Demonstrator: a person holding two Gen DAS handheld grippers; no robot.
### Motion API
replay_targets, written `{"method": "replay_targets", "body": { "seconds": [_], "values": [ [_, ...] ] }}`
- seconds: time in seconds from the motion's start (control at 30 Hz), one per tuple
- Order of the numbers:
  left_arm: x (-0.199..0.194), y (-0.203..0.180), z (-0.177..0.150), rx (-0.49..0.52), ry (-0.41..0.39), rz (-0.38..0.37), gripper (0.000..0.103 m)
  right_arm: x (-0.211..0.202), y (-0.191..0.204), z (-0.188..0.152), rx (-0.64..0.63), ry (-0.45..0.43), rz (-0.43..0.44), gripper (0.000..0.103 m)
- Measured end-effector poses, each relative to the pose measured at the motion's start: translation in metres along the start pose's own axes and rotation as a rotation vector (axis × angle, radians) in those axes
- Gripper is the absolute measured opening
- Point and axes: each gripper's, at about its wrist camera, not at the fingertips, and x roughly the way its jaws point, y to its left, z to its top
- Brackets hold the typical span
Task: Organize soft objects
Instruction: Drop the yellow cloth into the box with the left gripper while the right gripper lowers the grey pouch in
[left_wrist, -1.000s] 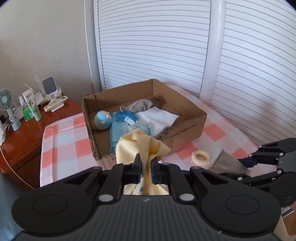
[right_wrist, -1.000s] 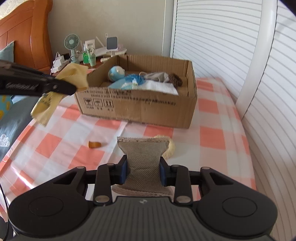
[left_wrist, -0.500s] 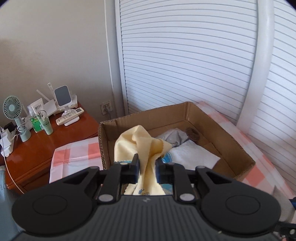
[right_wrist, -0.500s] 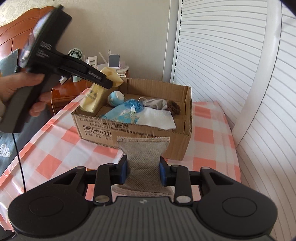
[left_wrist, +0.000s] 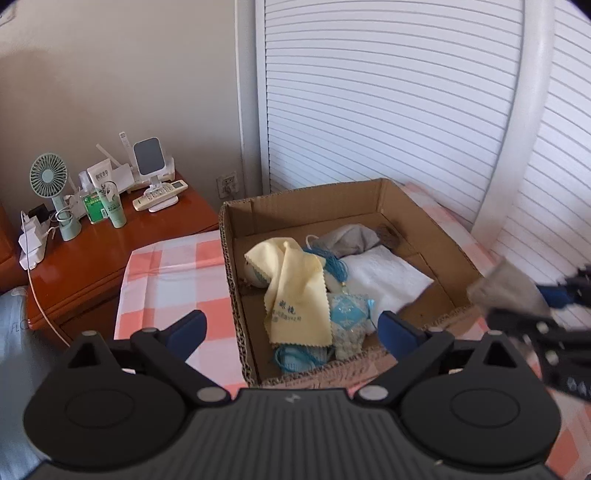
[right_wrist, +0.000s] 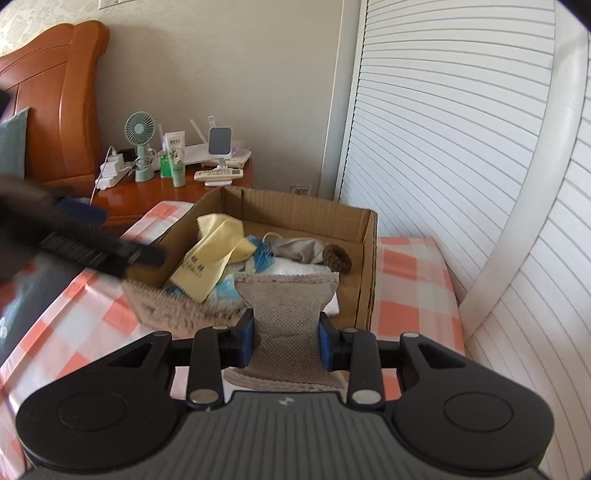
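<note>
Left wrist view: left tool (left_wrist: 291, 328) has just been opening, empty, yellow cloth (left_wrist: 295, 291) dropped in box (left_wrist: 436, 225); right tool (right_wrist: 286, 341) grips grey cloth (right_wrist: 286, 317); carry it over the rim, then release.

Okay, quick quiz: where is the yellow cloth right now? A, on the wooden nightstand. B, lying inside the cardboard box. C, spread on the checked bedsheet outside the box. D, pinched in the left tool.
B: the yellow cloth lies loose inside the cardboard box, draped over the blue items there, while the left tool stands wide open with nothing between its pads.
</note>
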Motion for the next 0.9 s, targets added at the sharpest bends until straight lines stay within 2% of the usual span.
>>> {"method": "replay_targets", "body": {
  "seconds": [0.2,0.5,0.57,0.6,0.63,0.7,0.9],
  "values": [
    [-0.037,-0.019,-0.020,0.094,-0.029,0.080,0.099,0.045,-0.015,0.033,0.063,0.040,0.021,0.038],
    [-0.054,-0.022,-0.047,0.032,0.001,0.061,0.099,0.106,-0.020,0.065,0.133,0.101,0.025,0.039],
    [-0.056,-0.024,-0.053,0.027,0.007,0.050,0.099,0.113,-0.020,0.070,0.141,0.091,0.032,0.051],
    [-0.056,-0.025,-0.054,0.024,0.011,0.046,0.099,0.115,-0.020,0.072,0.147,0.083,0.025,0.071],
    [-0.056,-0.025,-0.056,0.021,0.014,0.043,0.099,0.116,-0.020,0.074,0.151,0.072,0.011,0.087],
    [-0.055,-0.027,-0.058,0.016,0.023,0.037,0.099,0.114,-0.021,0.075,0.155,0.046,0.003,0.094],
    [-0.052,-0.026,-0.061,-0.011,0.024,0.035,0.099,0.092,-0.026,0.068,0.172,0.041,-0.032,0.102]
  ]
}}
